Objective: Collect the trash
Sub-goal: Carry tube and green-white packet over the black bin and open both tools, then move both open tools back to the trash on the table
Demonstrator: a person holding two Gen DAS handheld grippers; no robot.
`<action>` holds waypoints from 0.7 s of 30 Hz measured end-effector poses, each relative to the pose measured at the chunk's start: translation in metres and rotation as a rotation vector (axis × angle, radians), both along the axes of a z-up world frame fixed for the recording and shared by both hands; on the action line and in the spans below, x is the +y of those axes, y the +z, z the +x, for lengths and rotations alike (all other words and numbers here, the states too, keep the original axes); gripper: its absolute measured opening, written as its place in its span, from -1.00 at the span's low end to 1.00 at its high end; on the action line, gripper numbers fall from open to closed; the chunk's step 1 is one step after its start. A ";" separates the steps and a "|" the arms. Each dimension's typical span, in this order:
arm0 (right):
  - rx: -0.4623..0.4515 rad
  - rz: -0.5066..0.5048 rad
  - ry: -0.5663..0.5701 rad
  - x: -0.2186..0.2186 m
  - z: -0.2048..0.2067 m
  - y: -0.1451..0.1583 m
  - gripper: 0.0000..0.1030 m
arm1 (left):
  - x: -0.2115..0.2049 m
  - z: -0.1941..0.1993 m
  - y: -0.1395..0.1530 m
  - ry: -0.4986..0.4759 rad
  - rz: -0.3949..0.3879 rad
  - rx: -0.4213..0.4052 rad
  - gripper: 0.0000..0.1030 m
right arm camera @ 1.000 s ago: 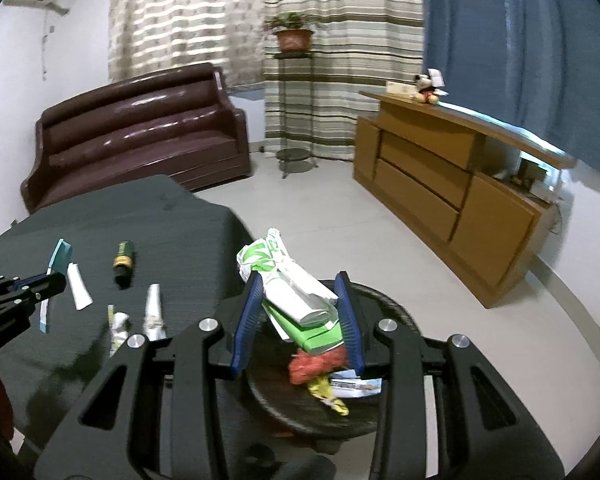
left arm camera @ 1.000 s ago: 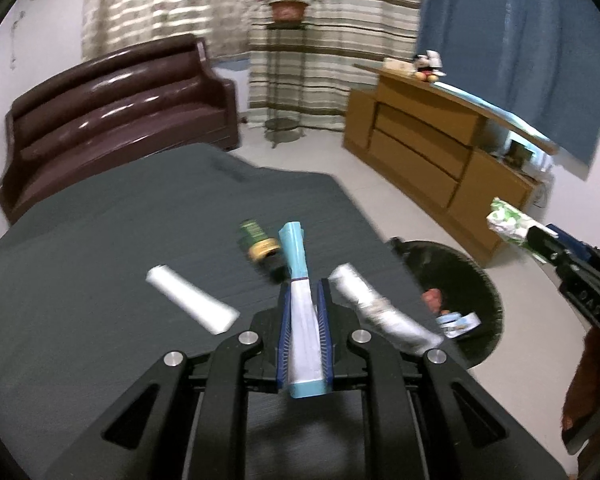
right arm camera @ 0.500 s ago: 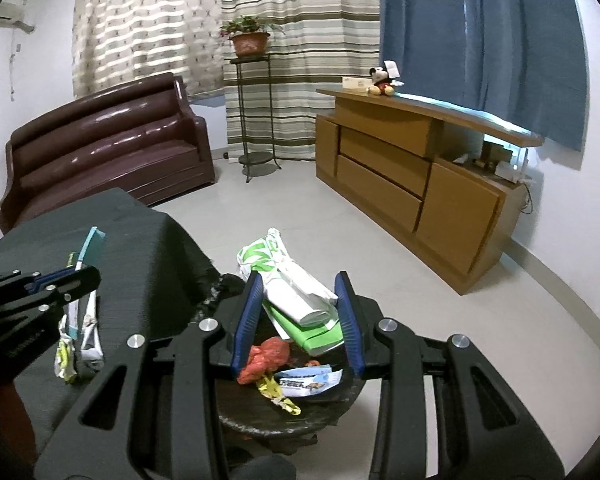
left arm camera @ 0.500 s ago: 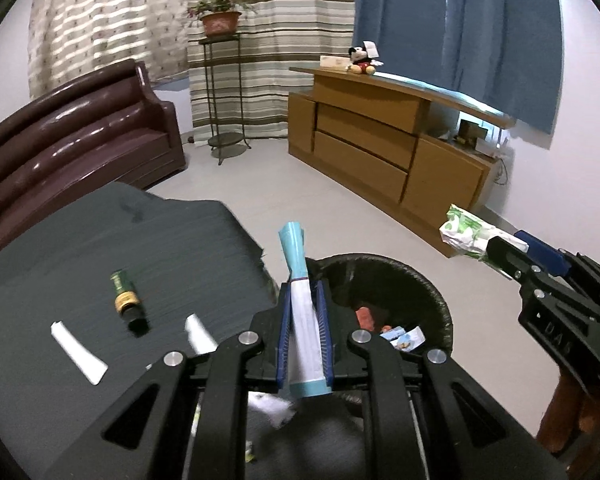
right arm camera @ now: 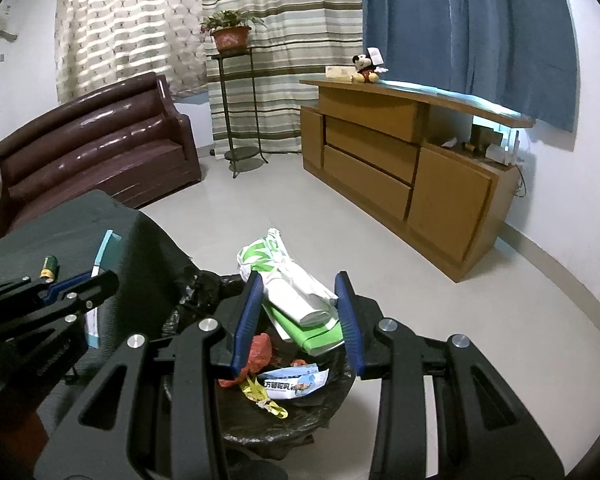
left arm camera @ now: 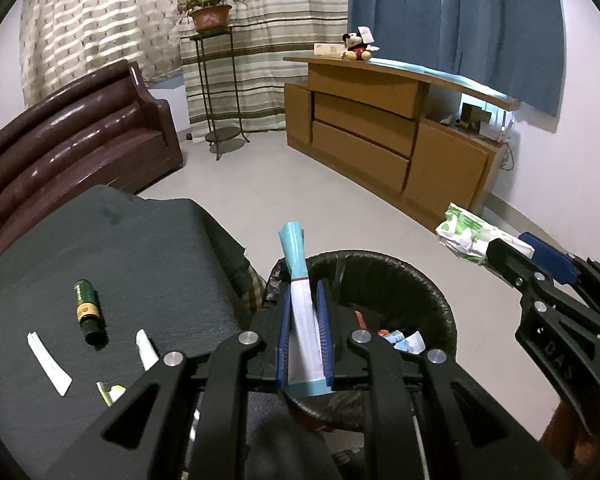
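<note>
My left tongs (left arm camera: 305, 300) are clamped on a white-and-teal tube (left arm camera: 300, 280), its tip sticking out over the black trash bin (left arm camera: 440, 304). My right tongs (right arm camera: 298, 312) grip a green-and-white wrapper bundle (right arm camera: 292, 288) above the bin. 4 more pieces lie on the desk (left arm camera: 140, 264).

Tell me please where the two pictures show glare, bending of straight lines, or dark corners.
Left wrist view: black corners, the wooden cabinet top bows, glare streaks on the brown sofa. Right wrist view: the same dark corners, the floor edge curves, bright glow behind the cabinet; the near gripper stays sharp.
</note>
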State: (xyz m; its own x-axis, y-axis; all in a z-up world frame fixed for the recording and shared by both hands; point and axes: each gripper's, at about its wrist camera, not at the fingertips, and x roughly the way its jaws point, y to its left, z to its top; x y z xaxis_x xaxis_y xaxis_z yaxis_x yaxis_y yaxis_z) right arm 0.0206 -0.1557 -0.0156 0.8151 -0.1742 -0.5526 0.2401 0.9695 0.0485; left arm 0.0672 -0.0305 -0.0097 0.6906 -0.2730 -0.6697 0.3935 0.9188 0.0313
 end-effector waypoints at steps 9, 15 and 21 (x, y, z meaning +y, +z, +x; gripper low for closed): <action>0.013 -0.021 -0.017 0.003 0.010 -0.008 -0.28 | -0.014 0.010 -0.006 0.034 0.029 0.007 -0.73; 0.019 -0.007 -0.025 -0.002 0.018 -0.012 -0.28 | -0.023 0.017 -0.010 0.045 0.037 0.014 -0.73; 0.030 -0.005 -0.039 -0.005 0.022 -0.015 0.02 | -0.023 0.020 -0.015 0.061 0.040 0.037 -0.37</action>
